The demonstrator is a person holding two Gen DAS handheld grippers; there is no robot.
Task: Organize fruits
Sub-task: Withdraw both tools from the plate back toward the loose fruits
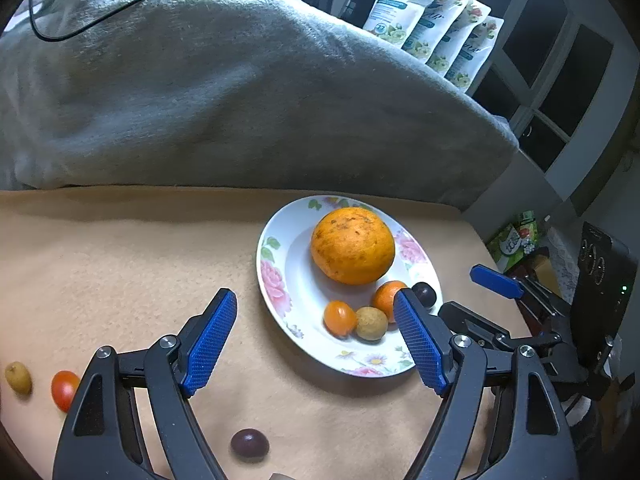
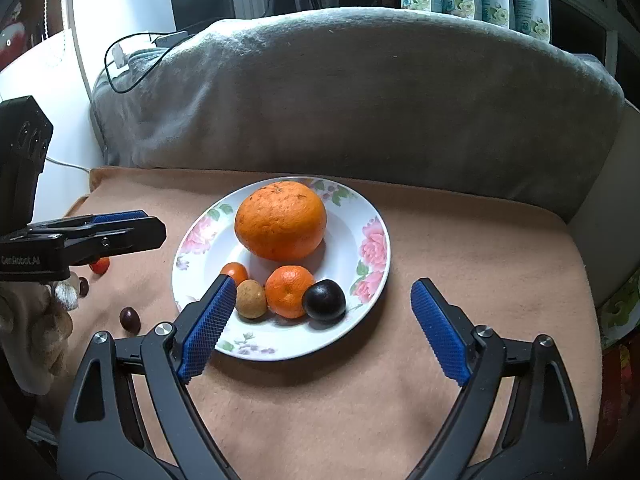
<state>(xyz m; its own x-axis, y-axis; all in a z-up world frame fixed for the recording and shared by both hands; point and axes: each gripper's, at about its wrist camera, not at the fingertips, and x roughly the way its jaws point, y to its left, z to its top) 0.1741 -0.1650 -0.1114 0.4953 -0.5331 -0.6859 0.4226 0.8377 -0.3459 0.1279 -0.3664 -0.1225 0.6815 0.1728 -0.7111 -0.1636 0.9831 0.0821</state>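
Observation:
A floral white plate (image 1: 280, 280) (image 2: 372, 216) sits on a tan cloth. It holds a big orange (image 1: 352, 245) (image 2: 281, 220), a small mandarin (image 1: 386, 298) (image 2: 289, 290), an orange tomato (image 1: 339, 317) (image 2: 236, 272), a tan longan (image 1: 371, 323) (image 2: 250, 298) and a dark plum (image 1: 424, 291) (image 2: 324, 300). My left gripper (image 1: 316, 340) is open and empty just left of the plate's near side. My right gripper (image 2: 324, 328) is open and empty over the plate's near rim. Loose on the cloth lie a dark grape (image 1: 249, 443) (image 2: 130, 317), a red tomato (image 1: 64, 389) (image 2: 99, 265) and a tan fruit (image 1: 18, 378).
A grey blanket-covered cushion (image 1: 224, 100) (image 2: 360, 100) rises behind the cloth. Floral pouches (image 1: 432, 16) stand behind it. A black cable (image 1: 80, 28) lies on the blanket. The cloth's right edge drops off near a green packet (image 1: 514, 240).

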